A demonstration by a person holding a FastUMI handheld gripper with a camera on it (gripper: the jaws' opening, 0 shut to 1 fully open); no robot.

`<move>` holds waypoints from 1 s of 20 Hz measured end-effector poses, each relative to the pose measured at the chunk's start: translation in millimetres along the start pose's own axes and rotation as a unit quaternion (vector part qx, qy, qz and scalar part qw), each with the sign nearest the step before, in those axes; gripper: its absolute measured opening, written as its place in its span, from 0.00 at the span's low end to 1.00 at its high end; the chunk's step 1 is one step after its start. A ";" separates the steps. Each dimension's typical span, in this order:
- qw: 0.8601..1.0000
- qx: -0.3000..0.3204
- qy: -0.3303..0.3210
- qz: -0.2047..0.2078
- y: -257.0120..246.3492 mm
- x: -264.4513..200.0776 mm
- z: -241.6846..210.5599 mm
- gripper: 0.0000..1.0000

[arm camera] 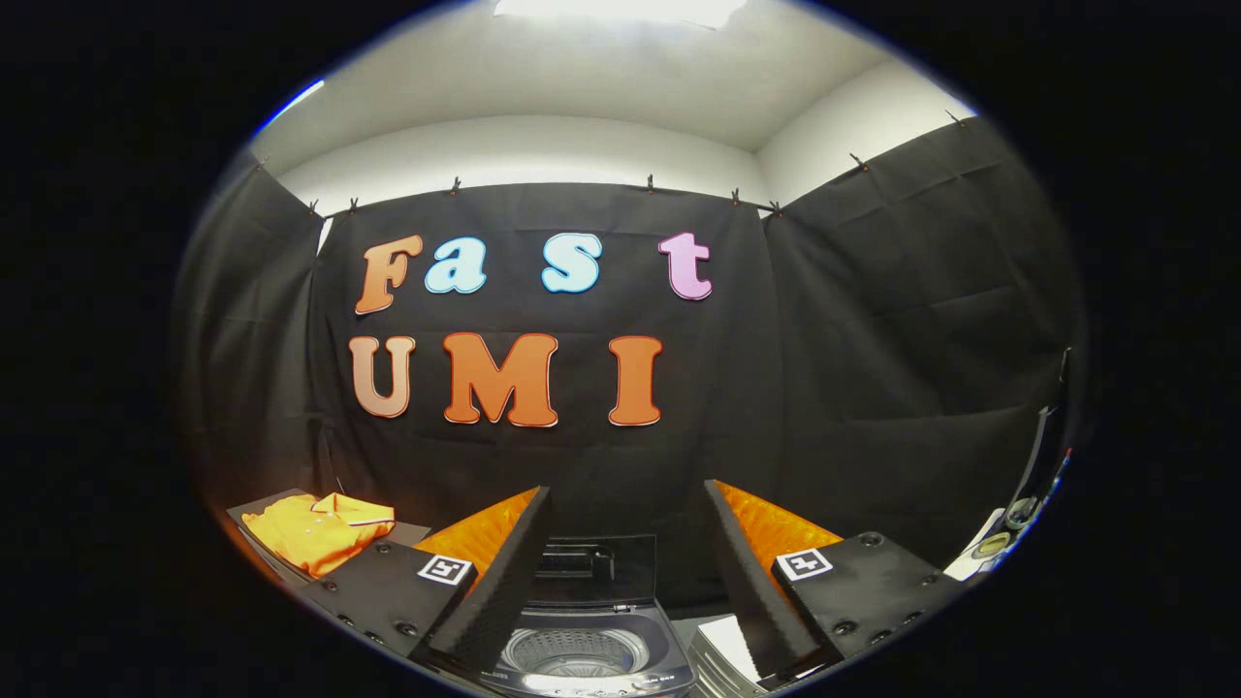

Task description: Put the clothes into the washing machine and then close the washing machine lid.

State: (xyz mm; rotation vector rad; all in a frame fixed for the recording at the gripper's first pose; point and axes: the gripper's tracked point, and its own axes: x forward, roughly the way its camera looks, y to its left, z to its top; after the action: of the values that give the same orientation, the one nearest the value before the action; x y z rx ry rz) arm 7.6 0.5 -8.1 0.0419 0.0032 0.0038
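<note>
My gripper [628, 509] is open, its two fingers spread wide with nothing between them. Below and between the fingers stands a small top-loading washing machine [591, 650], its lid [596, 565] raised upright at the back and its metal drum [574, 651] showing empty. An orange folded shirt [318, 529] with a collar lies on a dark surface [412, 531] to the left of the left finger, apart from the gripper.
A stack of white and grey folded things [722, 654] sits just right of the washer, partly behind the right finger. At the far right stand a dark upright object and some small items [1003, 528]. Black cloth walls close in the booth.
</note>
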 end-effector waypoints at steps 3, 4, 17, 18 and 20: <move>1.000 0.002 0.000 -0.004 -3.1 2.0 0.8 0.98; 1.000 0.003 0.000 -0.005 -3.8 2.9 0.4 0.98; 1.000 -0.002 0.001 -0.007 0.2 4.2 2.8 0.98; 1.000 -0.003 0.001 -0.006 1.8 4.7 3.6 0.98; 1.000 -0.004 0.000 -0.002 7.6 5.5 4.3 0.98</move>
State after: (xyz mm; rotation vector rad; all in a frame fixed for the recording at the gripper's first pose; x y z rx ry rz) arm 13.1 8.0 -3.4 0.0330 0.0040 0.0003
